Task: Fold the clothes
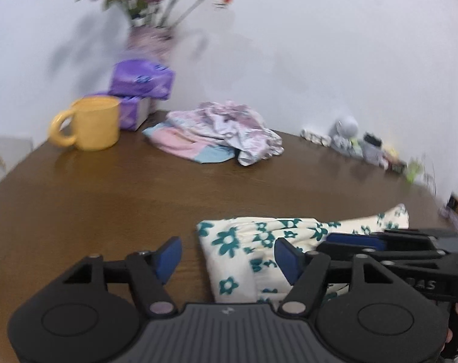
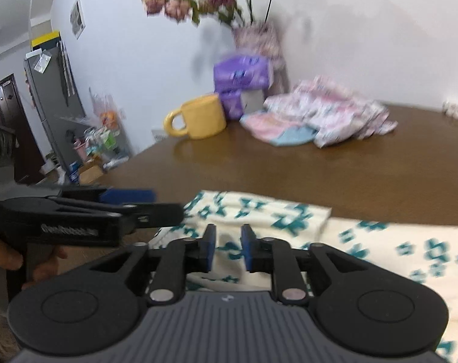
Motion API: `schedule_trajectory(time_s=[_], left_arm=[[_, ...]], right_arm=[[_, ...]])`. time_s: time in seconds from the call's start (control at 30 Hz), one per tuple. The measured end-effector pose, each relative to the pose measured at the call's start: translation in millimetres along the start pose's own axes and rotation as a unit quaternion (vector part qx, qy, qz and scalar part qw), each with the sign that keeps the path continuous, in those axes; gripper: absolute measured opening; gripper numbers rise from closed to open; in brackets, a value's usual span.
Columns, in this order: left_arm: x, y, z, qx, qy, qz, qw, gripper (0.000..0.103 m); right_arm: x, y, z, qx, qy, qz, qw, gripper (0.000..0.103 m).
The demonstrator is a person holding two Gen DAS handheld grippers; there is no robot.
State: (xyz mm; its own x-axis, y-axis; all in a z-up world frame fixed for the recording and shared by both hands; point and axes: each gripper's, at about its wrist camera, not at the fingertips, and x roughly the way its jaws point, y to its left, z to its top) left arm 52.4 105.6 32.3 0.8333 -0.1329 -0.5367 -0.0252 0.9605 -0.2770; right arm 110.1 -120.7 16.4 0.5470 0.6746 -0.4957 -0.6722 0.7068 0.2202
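A cream garment with teal flowers [image 1: 244, 242] [image 2: 289, 220] lies folded on the brown table [image 1: 108, 196], near its front edge. My left gripper [image 1: 227, 258] is open and wide. Its left finger is over bare wood, its right finger is over the cloth, and the garment's left edge lies loose between them. My right gripper [image 2: 229, 248] hovers over the same garment with a narrow gap between its blue pads, and nothing is pinched in that gap. Each gripper shows in the other's view, the right gripper [image 1: 328, 243] coming in from the right and the left gripper [image 2: 156, 204] from the left.
A crumpled pile of pink, blue and floral clothes [image 1: 222, 133] [image 2: 319, 118] sits at the back. A yellow mug [image 1: 92, 124], purple tissue packs [image 1: 141, 81] and a flower vase [image 1: 147, 36] stand at the back left. Small figurines [image 1: 346, 133] line the wall at right.
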Motion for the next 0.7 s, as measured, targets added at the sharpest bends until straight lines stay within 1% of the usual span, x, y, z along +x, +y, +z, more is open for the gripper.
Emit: schedule_trajectory(time_s=[0.1,0.13,0.2,0.4,0.57,0.67,0.7], left_arm=[[-1.0,16.4,-2.2,-0.064,0.017,-0.029,0.9974,0.067],[0.4,19.8,-3.2,-0.079,0.023,-0.037,0.9959,0.067],[4.5,24.1,-5.1,-0.097,0.031,-0.042,0.9939,0.067],[21.4,30.2,-7.5,-0.128,0.058,-0.038,0.9894,0.065],[29.7,30.9,-5.9,-0.133,0.058,-0.05,0.9881,0.063],[36.6,31.8,-4.2,-0.137,0.061,-0.064,0.9867,0.059],[39.1,32.7,-4.0,-0.141,0.061,-0.07,0.9856,0.054]], right_arm=[[-15.2,-6.0,-2.7,-0.006,-0.008,-0.018,1.0,0.027],[-17.9,-8.7,-4.1,-0.005,-0.007,-0.02,1.0,0.027],[-21.6,-14.2,-7.5,0.0,-0.006,-0.024,1.0,0.027],[-20.0,-23.3,-12.2,0.005,0.0,-0.023,1.0,0.027],[-12.2,-30.0,-15.5,0.009,0.014,-0.026,1.0,0.027],[-9.3,-34.8,-18.2,0.016,0.023,-0.03,0.999,0.027],[-8.4,-36.6,-18.9,0.019,0.026,-0.03,0.999,0.027]])
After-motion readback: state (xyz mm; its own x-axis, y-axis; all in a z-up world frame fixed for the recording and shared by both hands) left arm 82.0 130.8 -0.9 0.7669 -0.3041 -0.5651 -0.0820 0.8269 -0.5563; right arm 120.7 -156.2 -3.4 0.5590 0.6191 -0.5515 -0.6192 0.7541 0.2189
